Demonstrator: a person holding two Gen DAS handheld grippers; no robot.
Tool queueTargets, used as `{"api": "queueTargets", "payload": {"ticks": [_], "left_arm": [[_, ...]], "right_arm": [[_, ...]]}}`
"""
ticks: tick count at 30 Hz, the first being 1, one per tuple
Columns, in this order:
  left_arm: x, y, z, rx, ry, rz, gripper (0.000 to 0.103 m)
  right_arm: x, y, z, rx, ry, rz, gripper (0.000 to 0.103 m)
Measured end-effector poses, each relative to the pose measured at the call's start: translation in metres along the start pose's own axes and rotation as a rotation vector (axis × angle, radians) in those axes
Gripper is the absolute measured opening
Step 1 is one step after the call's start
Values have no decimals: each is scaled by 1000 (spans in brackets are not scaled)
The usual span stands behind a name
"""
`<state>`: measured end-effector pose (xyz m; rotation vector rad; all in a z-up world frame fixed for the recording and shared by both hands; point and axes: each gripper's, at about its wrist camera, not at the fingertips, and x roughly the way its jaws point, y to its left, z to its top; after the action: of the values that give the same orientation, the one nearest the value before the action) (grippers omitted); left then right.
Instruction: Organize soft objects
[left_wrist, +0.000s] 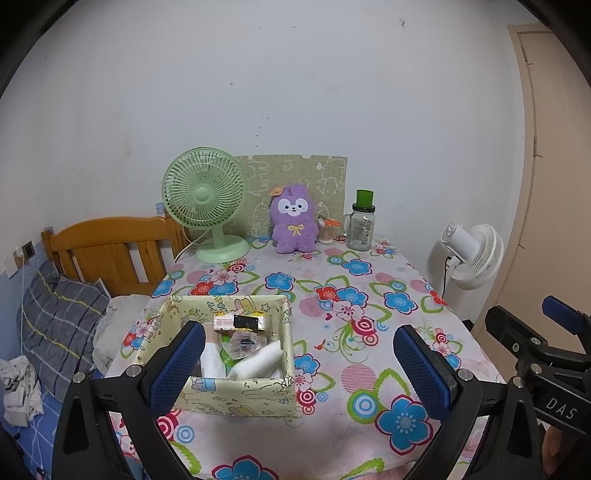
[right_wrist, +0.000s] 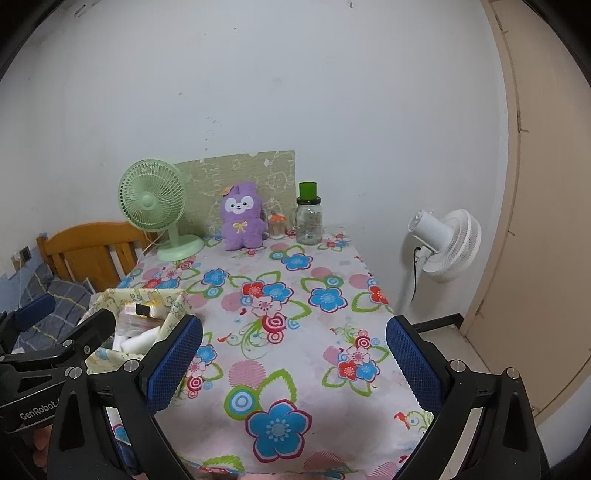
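Taking the yellow cartoon-print fabric box (left_wrist: 236, 397) as landmark, going left to right. Far left of the box, off the surface: a grey plaid pillow (left_wrist: 59, 332) on a bed, against a wooden headboard (left_wrist: 110, 251). Overlapping the box's left front corner in the left wrist view: one blue pad of the left tool (left_wrist: 299, 365), jaws spread wide, nothing between them, hovering above the floral-clothed surface (left_wrist: 332, 369). Inside the box: white soft rolls (left_wrist: 258, 360), a clear wrapped item and a small pink-labelled packet (left_wrist: 224, 322); details too small to tell. Behind the box, at the wall: a green desk fan (left_wrist: 205, 201). Right of the fan: a purple plush bunny (left_wrist: 294, 219), upright, well apart from the box. Just right of the bunny: a small orange-lidded container (left_wrist: 327, 230), then a glass jar with a green cap (left_wrist: 360, 225). Right of the box, over bare cloth: the right tool (right_wrist: 293, 365), also wide open and empty. Farthest right, beyond the surface's edge: a white standing fan (left_wrist: 472, 251).
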<state>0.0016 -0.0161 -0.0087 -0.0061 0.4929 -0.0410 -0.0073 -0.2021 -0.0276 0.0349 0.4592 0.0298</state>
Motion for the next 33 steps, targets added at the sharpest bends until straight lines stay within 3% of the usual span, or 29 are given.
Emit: {"api": "queueTargets", "payload": {"ticks": [33], "left_arm": [[-2, -5, 1, -3, -7, -2, 103]], "right_arm": [[-5, -7, 1, 18, -31, -21, 101]]}}
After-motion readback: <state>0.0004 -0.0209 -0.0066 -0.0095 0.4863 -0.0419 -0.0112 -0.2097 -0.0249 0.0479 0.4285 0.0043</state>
